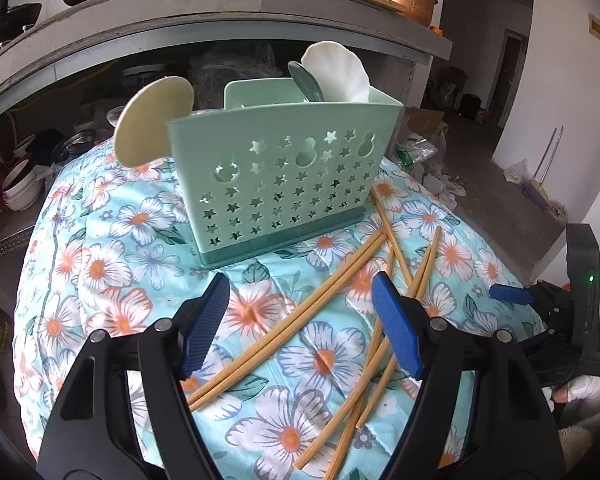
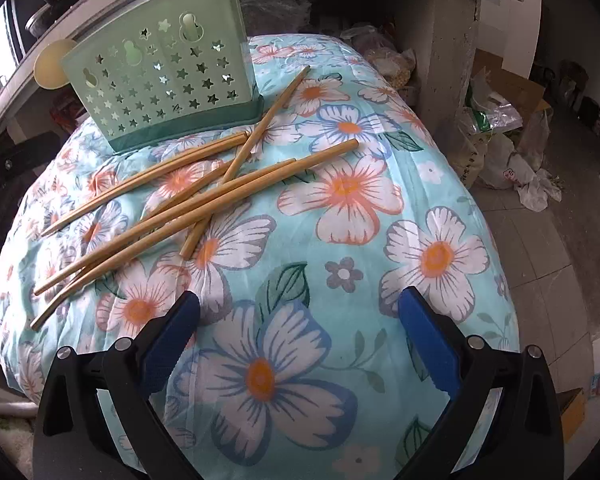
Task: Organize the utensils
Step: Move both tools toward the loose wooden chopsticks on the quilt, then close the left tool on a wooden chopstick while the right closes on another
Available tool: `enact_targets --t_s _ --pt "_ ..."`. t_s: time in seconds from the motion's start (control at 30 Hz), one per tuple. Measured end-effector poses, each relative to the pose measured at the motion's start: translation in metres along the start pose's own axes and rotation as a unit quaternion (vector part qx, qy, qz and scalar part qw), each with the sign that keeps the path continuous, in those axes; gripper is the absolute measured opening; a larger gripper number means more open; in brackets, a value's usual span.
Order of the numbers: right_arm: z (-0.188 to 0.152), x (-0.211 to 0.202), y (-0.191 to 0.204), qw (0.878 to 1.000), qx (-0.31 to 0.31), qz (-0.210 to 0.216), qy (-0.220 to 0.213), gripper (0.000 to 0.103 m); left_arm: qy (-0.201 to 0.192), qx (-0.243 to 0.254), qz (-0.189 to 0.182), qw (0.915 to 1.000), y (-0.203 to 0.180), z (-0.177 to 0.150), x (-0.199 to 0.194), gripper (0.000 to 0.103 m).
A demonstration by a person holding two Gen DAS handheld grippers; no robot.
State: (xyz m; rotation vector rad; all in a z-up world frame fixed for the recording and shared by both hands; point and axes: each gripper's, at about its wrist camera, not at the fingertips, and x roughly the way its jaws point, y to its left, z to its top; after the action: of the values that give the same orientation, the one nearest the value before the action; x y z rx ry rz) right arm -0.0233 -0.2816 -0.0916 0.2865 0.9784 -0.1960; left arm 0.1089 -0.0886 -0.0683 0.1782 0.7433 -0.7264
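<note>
Lying loose at frame centre on the floral cloth (image 2: 340,248), bamboo chopsticks (image 2: 188,200) rest before the green utensil caddy (image 1: 272,176); left claw (image 1: 300,328) and right claw (image 2: 300,344) both gape, empty.

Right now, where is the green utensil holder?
The holder stands upright on the floral cloth, centre of the left wrist view and upper left of the right wrist view, with the loose chopsticks lying just in front of it.
</note>
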Motion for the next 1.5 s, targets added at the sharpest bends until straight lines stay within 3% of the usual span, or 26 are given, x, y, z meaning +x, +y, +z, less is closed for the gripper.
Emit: enact_targets --t_s 0.2,0.3,0.43,0.6,0.8,1.0,1.17,1.37,1.5 --pt "0.022 -0.021 -0.027 0.989 0.096 0.108 -0.031 0.093 0.001 0.025 -0.019 0.9995 -0.010 0.002 0.006 0.070" --pt "0.037 -0.017 -0.038 0.971 0.151 0.185 -0.028 0.086 0.003 0.035 -0.031 0.9989 -0.013 0.001 0.009 0.070" --pt "0.046 0.006 -0.044 0.939 0.221 0.265 0.012 0.074 0.007 0.053 -0.054 0.9971 -0.020 0.000 0.014 0.068" --pt "0.044 0.035 -0.049 0.908 0.293 0.294 0.055 0.062 0.011 0.101 -0.068 0.9925 -0.035 -0.002 0.020 0.053" --pt "0.047 0.054 -0.069 0.880 0.371 0.290 0.060 0.049 0.024 0.115 -0.098 0.9882 -0.044 -0.004 0.031 0.038" --pt "0.054 0.065 -0.083 0.874 0.407 0.259 0.051 0.036 0.033 0.118 -0.110 0.9864 -0.047 -0.005 0.036 0.029" --pt "0.058 0.070 -0.083 0.891 0.390 0.227 0.055 0.012 0.037 0.119 -0.108 0.9863 -0.047 -0.007 0.033 0.028" --pt "0.059 0.050 -0.088 0.925 0.319 0.194 0.070 0.011 0.048 0.117 -0.107 0.9862 -0.046 -0.007 0.033 0.028" --pt "0.051 0.047 -0.090 0.926 0.312 0.197 0.076 0.011 0.061 0.137 -0.116 0.9819 -0.058 -0.006 0.041 0.028"
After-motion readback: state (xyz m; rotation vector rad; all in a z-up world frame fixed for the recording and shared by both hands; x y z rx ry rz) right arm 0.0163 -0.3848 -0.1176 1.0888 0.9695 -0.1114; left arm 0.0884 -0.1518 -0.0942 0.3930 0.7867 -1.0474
